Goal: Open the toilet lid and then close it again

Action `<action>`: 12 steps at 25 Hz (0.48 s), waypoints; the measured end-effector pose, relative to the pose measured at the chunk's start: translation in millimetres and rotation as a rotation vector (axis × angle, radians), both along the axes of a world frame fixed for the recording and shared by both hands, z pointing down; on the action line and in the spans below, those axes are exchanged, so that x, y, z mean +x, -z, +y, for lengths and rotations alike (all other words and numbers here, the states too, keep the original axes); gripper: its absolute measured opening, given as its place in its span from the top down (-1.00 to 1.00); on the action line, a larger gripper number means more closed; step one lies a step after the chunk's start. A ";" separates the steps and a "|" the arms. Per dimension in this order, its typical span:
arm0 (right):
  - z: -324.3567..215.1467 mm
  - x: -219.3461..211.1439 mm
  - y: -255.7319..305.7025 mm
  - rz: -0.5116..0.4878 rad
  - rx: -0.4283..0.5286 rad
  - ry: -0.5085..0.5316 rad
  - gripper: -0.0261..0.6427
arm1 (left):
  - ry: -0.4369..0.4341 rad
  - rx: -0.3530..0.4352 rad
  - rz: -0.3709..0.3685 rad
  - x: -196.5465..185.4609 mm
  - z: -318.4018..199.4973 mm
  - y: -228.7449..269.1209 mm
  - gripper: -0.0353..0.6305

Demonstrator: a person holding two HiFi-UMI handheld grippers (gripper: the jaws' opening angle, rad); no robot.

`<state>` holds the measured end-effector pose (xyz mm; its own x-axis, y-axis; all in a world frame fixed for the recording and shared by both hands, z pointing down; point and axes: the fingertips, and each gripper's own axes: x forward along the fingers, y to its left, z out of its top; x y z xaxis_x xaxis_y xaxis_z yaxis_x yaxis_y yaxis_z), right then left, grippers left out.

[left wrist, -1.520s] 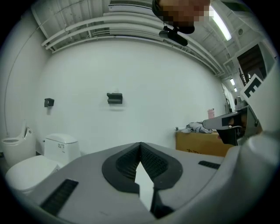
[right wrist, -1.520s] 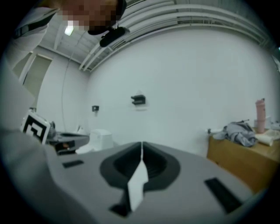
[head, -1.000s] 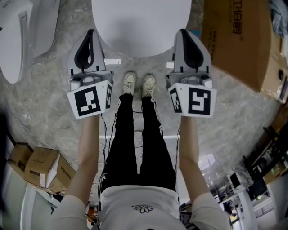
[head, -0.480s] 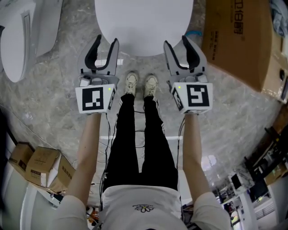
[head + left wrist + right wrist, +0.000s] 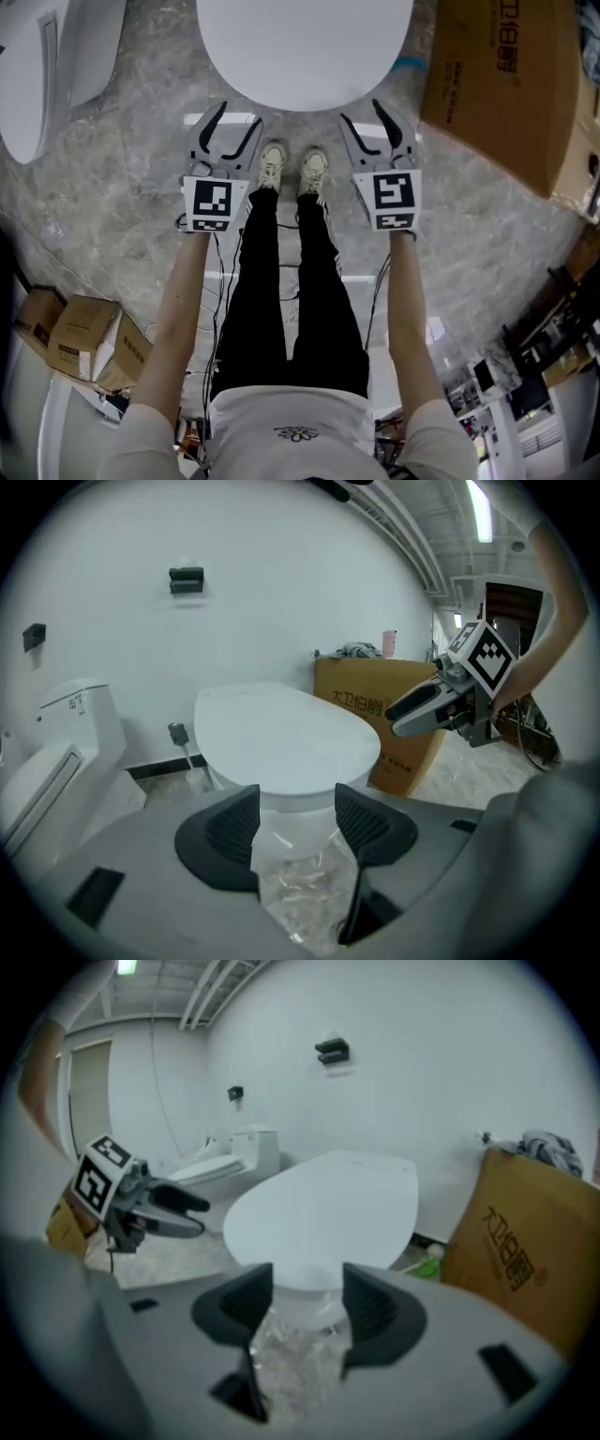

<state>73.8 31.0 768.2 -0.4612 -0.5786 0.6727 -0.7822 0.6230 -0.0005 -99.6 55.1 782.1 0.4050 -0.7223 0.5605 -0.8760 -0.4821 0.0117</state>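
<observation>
The white toilet lid (image 5: 305, 47) lies closed on the bowl, straight ahead of my feet. My left gripper (image 5: 238, 116) hovers just in front of the lid's front-left rim, jaws opening, nothing between them. My right gripper (image 5: 362, 112) mirrors it at the front-right rim, jaws also opening and empty. Neither touches the lid. In the left gripper view the lid (image 5: 281, 738) shows beyond the spread jaws of the left gripper (image 5: 295, 808), with the right gripper (image 5: 427, 705) off to the right. The right gripper view shows the lid (image 5: 323, 1208) past the right gripper (image 5: 307, 1302).
A big cardboard box (image 5: 511, 84) stands close to the toilet's right side. A second white toilet (image 5: 42, 75) is at the left. Small boxes (image 5: 80, 347) sit behind me at the left. A toilet brush (image 5: 183, 747) stands by the wall. My shoes (image 5: 291, 169) are near the bowl.
Both grippers have dropped lower toward the lid's front edge and tipped downward. Their jaws went from shut to spread wide.
</observation>
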 end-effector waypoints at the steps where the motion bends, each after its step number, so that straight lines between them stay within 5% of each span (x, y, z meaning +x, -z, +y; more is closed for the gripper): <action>1: 2.8 -0.9 -7.3 0.012 -0.011 0.014 0.22 | 0.003 -0.021 -0.005 -1.8 2.3 -8.0 0.10; 7: 10.7 0.8 -42.0 0.044 -0.079 0.042 0.22 | 0.084 -0.100 -0.002 -11.8 6.6 -42.1 0.10; 12: 6.3 2.2 -57.7 0.053 -0.101 0.051 0.22 | 0.058 -0.082 -0.003 -1.4 -0.8 -47.3 0.10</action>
<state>76.0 37.3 825.9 -0.4506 -0.4839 0.7502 -0.7503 0.6606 -0.0247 -101.1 54.3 829.4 0.3620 -0.6960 0.6202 -0.9025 -0.4282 0.0462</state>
